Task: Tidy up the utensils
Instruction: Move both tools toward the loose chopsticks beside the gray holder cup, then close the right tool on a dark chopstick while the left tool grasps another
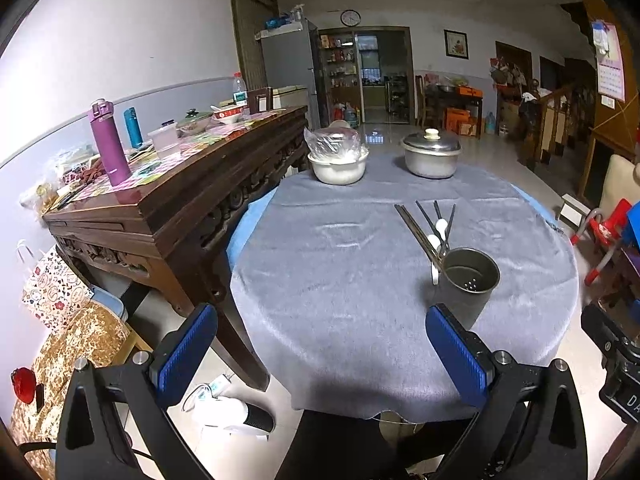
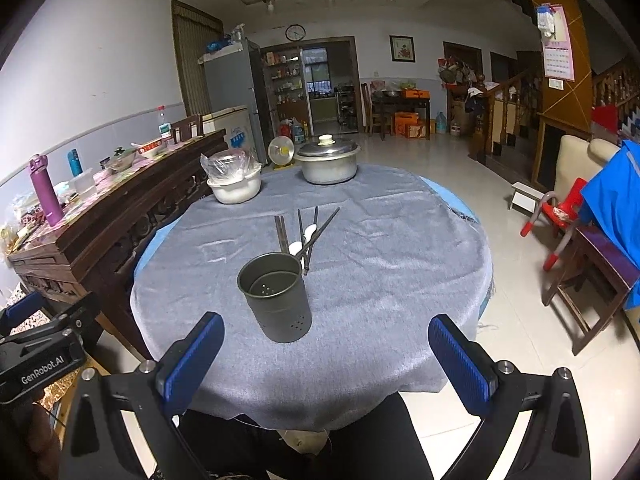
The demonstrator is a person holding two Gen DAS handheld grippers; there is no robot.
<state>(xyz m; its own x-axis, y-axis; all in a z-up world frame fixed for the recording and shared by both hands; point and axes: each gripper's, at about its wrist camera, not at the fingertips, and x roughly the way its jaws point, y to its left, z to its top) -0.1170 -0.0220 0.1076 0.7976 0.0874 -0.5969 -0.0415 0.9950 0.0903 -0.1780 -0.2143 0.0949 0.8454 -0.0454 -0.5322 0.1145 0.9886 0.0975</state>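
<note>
Ahead of both grippers, the dark utensil holder (image 2: pixel 276 296) stands upright on the grey-clothed desk (image 2: pixel 380 280). Left gripper (image 1: pixel 320 354) and right gripper (image 2: pixel 326 360) each have fingers spread wide, holding nothing. Beyond the holder, chopsticks (image 2: pixel 316 236) and white spoons (image 2: pixel 296 247) lie jumbled on the cloth, touching its far rim.

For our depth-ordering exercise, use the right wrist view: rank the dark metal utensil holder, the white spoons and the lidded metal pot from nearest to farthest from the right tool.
1. Dark perforated metal utensil holder: upright, just ahead of the open right tool.
2. White spoons: lying among chopsticks behind the holder.
3. Lidded silver metal pot: table's far edge.
</note>
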